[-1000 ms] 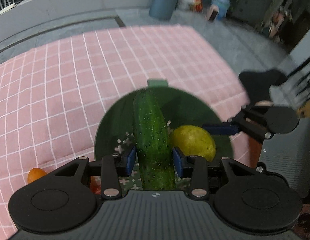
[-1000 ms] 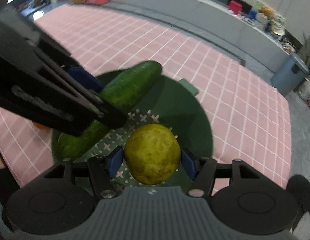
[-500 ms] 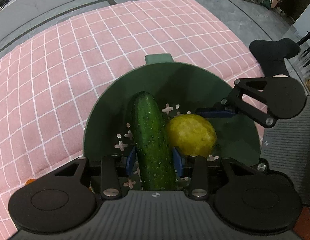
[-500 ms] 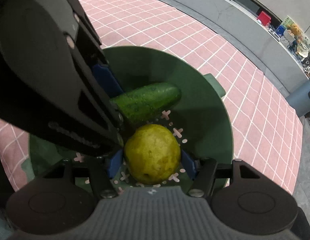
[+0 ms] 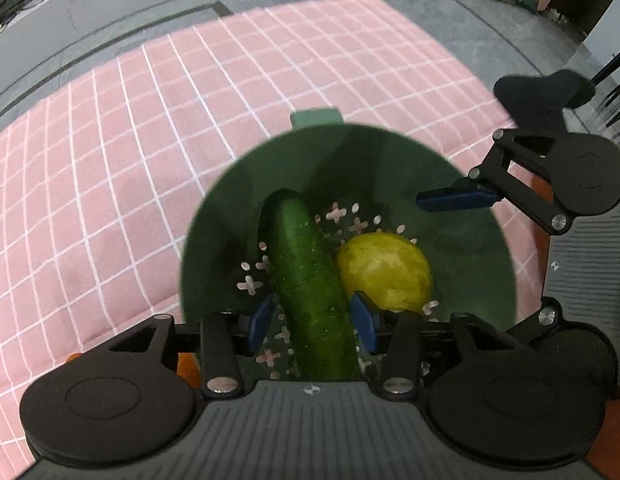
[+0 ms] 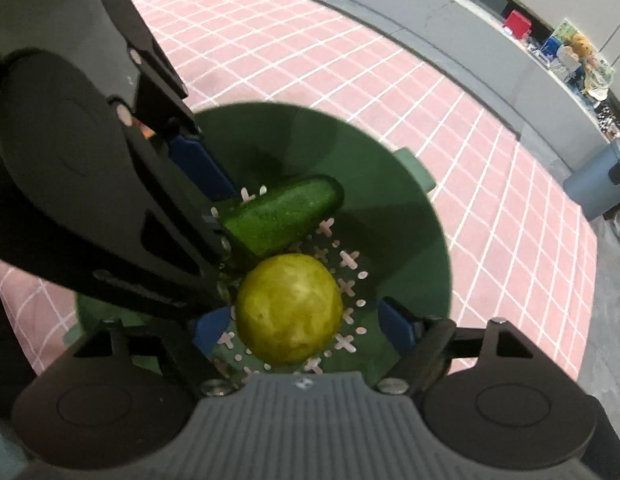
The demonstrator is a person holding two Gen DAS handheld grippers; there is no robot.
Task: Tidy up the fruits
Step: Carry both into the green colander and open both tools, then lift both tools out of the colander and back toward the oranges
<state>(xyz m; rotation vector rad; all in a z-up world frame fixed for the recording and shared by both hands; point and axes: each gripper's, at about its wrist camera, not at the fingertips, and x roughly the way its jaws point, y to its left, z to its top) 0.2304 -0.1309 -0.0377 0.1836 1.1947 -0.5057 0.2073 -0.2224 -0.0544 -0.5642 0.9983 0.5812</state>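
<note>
From the left wrist, the left gripper [image 5: 312, 322] pointed down into the green colander [image 5: 482, 264]; its jaws had just been opening and stood spread, the blue pads [image 5: 261, 318] clear of the cucumber [image 5: 310, 284] lying lengthwise between them on the perforated bottom; the yellow-green fruit [image 5: 386, 270] lay just beside the cucumber, touching it; the right gripper [image 5: 456, 199] reached in from the right edge; the colander sat on a pink checked cloth [image 5: 149, 140]; something orange [image 5: 187, 364] showed behind the left finger, too hidden to name.

From the right wrist, the right gripper [image 6: 305, 326] had also just been opening; its jaws were parted wide, a gap showing on each side of the yellow-green fruit [image 6: 289, 308] resting on the colander [image 6: 398, 240] floor; the cucumber [image 6: 281, 214] lay behind it, partly covered by the left gripper [image 6: 201, 168].
</note>
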